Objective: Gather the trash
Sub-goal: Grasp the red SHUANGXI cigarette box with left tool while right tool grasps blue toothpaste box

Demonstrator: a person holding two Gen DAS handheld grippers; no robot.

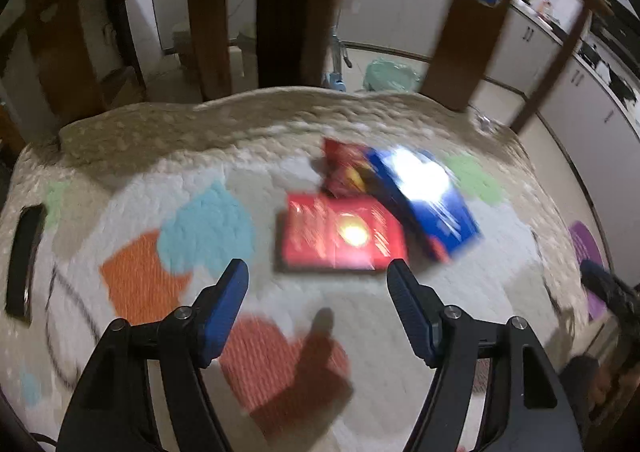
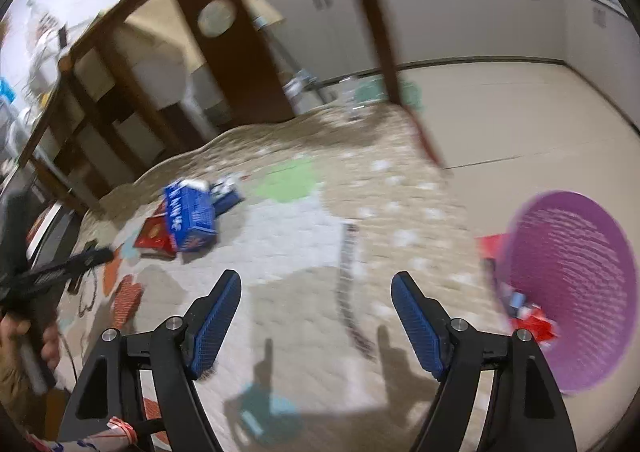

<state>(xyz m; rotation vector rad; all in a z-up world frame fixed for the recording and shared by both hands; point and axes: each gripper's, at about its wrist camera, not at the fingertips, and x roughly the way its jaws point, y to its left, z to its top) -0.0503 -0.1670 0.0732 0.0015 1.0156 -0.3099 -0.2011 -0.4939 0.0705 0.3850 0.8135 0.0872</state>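
A flat red box (image 1: 342,238) lies on the patterned rug, with a blue carton (image 1: 424,198) and a red snack bag (image 1: 344,172) just behind it. My left gripper (image 1: 318,278) is open and empty, hovering just short of the red box. In the right wrist view the blue carton (image 2: 190,214) and the red box (image 2: 154,234) lie far left. My right gripper (image 2: 316,286) is open and empty above the rug. A purple basket (image 2: 576,284) on its right holds red and blue wrappers (image 2: 528,312). The left gripper (image 2: 60,272) shows at the left edge.
Dark wooden table and chair legs (image 1: 208,12) stand behind the rug (image 1: 160,156). A black phone-like slab (image 1: 24,264) lies at the rug's left edge. White kitchen cabinets (image 2: 460,12) line the far wall. A mint bag (image 1: 390,74) sits on the floor beyond.
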